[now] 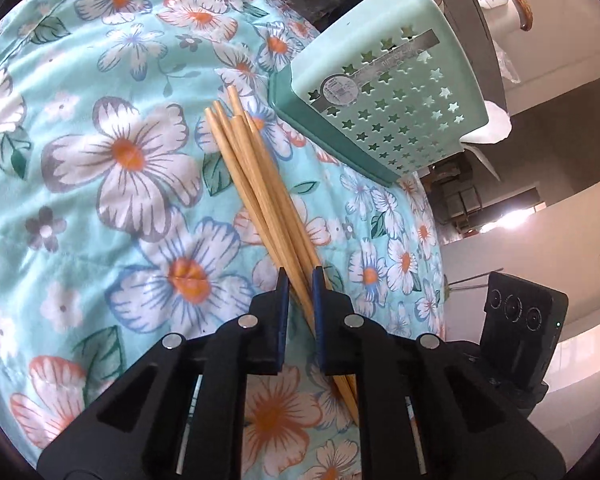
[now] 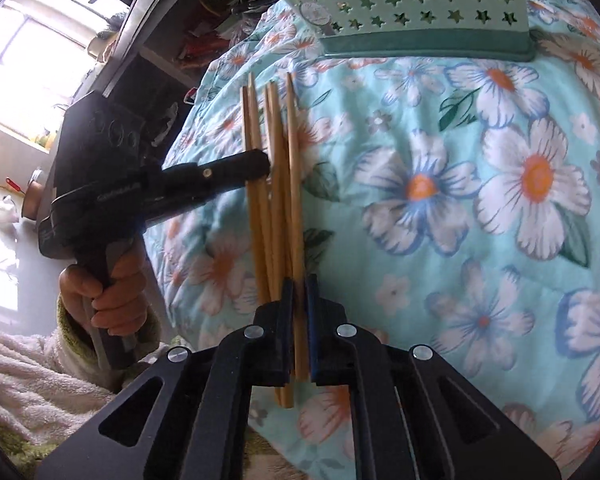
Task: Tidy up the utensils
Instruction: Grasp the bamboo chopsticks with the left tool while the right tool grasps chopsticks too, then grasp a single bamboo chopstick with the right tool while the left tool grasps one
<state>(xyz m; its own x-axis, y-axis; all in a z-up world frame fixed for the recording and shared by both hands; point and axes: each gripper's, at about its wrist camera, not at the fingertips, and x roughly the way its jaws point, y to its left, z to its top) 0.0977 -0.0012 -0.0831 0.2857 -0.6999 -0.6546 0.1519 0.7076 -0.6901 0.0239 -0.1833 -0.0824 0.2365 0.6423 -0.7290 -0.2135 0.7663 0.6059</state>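
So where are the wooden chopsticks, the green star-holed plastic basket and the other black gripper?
wooden chopsticks (image 1: 256,184): left wrist view, mid-shaft of bundle.
green star-holed plastic basket (image 1: 400,116): left wrist view, perforated wall.
left gripper (image 2: 266,168): right wrist view, finger ends at the sticks.

Floral quilt (image 1: 100,184), white towel (image 2: 28,376), window (image 2: 24,60)

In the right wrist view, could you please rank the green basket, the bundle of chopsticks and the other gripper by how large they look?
Largest to smallest as they appear:
1. Left gripper, whose body fills the left side, though it is nearer the camera.
2. Green basket, cut off by the frame's top.
3. Bundle of chopsticks, long but thin.
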